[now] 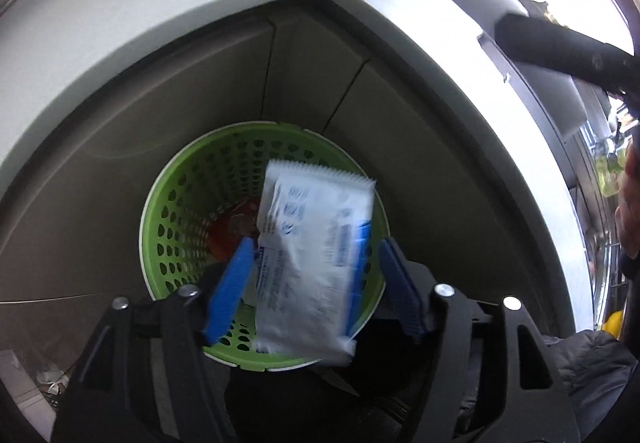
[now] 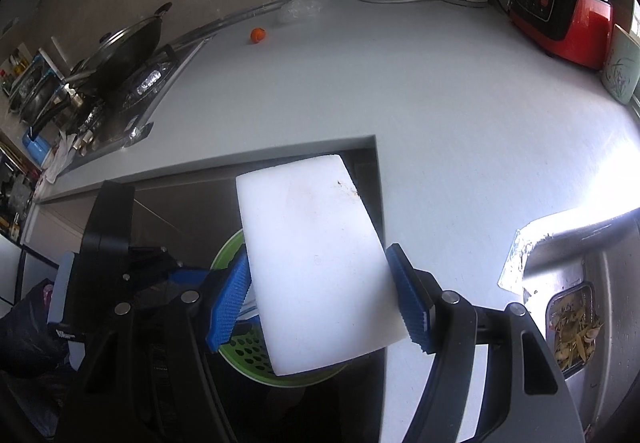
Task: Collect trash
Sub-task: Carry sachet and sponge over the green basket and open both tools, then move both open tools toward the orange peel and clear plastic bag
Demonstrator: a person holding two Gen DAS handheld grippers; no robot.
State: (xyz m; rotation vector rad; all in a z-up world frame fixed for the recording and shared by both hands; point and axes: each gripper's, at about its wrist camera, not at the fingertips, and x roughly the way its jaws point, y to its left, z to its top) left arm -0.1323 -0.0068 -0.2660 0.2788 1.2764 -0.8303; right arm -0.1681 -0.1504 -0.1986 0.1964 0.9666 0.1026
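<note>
White crinkly plastic packet (image 1: pixel 316 263) hangs loose between the left gripper (image 1: pixel 316 283)'s parted blue pads, right above the green perforated basket (image 1: pixel 180 211); the right gripper (image 2: pixel 320 295) clamps a white foam block (image 2: pixel 316 263).

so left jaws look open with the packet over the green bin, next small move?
Probably just lift the left gripper clear. Its jaws stand apart and the white packet sits loose between them, right over the green basket, so it should drop in. The right gripper, clamped on a white block, likely follows.
</note>
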